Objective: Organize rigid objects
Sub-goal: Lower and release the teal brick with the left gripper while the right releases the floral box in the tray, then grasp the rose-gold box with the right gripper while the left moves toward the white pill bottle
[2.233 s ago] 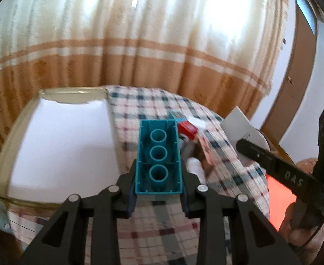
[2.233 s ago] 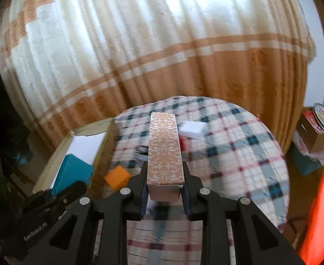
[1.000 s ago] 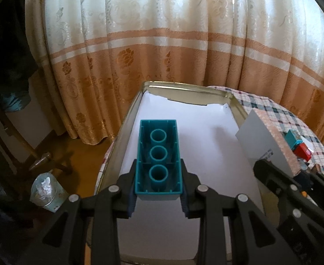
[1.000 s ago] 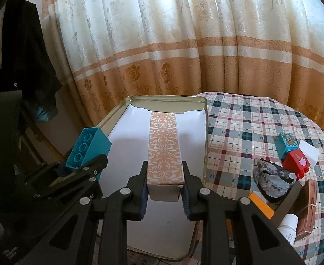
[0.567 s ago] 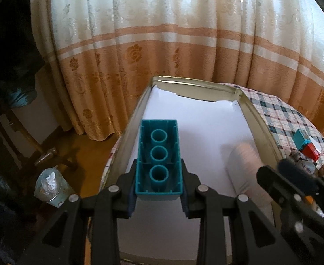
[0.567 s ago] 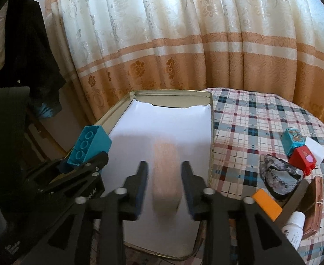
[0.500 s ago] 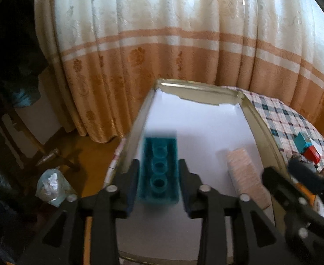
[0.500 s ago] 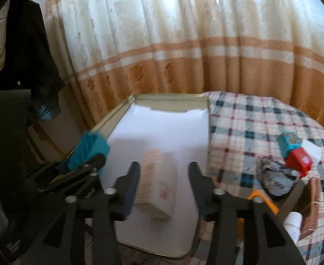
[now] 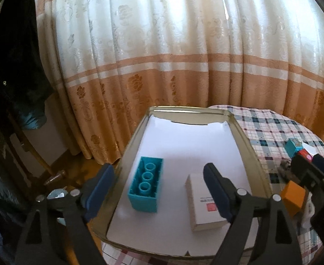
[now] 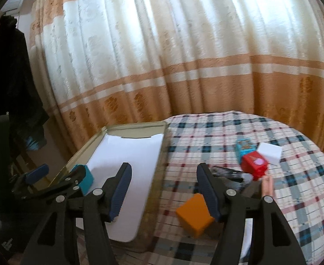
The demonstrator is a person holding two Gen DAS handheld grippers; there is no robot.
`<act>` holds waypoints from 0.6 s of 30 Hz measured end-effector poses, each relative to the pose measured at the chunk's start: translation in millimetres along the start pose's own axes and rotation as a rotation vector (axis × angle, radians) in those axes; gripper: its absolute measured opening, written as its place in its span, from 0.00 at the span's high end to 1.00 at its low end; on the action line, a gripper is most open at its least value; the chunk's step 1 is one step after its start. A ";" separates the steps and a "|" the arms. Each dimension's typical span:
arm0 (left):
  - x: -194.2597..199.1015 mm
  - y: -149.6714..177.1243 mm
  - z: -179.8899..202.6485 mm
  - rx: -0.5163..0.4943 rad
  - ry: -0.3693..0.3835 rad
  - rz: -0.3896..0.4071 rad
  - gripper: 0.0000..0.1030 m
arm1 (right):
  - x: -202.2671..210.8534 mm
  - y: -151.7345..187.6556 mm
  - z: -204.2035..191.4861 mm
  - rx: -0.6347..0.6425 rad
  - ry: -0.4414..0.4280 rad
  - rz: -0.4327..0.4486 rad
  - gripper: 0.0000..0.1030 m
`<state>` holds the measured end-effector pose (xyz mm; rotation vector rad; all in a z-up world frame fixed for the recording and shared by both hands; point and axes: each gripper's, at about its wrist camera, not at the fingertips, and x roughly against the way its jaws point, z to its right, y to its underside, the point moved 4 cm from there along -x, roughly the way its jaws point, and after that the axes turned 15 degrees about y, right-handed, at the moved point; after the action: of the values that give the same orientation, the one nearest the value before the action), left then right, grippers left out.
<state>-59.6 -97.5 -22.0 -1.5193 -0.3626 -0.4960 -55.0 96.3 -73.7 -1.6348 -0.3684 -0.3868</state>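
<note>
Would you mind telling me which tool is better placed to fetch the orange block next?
Probably the right tool: open, with the orange block just below its fingers on the tablecloth. The left tool hangs over the tray.

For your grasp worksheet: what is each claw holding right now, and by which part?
Nothing. The left claw and right claw are both open; the teal plastic brick lies free in the paper-lined metal tray.

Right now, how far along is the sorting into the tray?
Done: the teal three-hole building block and the white rectangular carton lie apart inside the paper-lined metal tray.
In hand: nothing; the left gripper and right gripper are both open.
Left: the orange cube, red block, small teal box and white box sit on the plaid tablecloth.
</note>
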 end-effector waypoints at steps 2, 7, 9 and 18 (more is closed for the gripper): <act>0.5 0.2 4.3 -0.004 0.004 0.000 0.15 | 2.2 0.3 7.7 -0.013 0.013 0.011 0.38; 2.6 1.9 16.4 -0.017 0.020 0.001 0.15 | 3.7 -0.8 20.9 -0.032 0.033 0.019 0.38; 3.2 3.1 21.2 -0.023 0.026 0.000 0.14 | 3.8 -1.2 26.6 -0.038 0.043 0.019 0.38; 3.5 7.6 41.6 -0.059 0.043 -0.007 0.12 | 5.0 0.1 44.0 -0.060 0.073 0.008 0.38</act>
<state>-49.4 -56.5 -25.4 -1.5624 -0.3229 -0.5483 -49.0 140.1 -75.5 -1.6756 -0.2974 -0.4536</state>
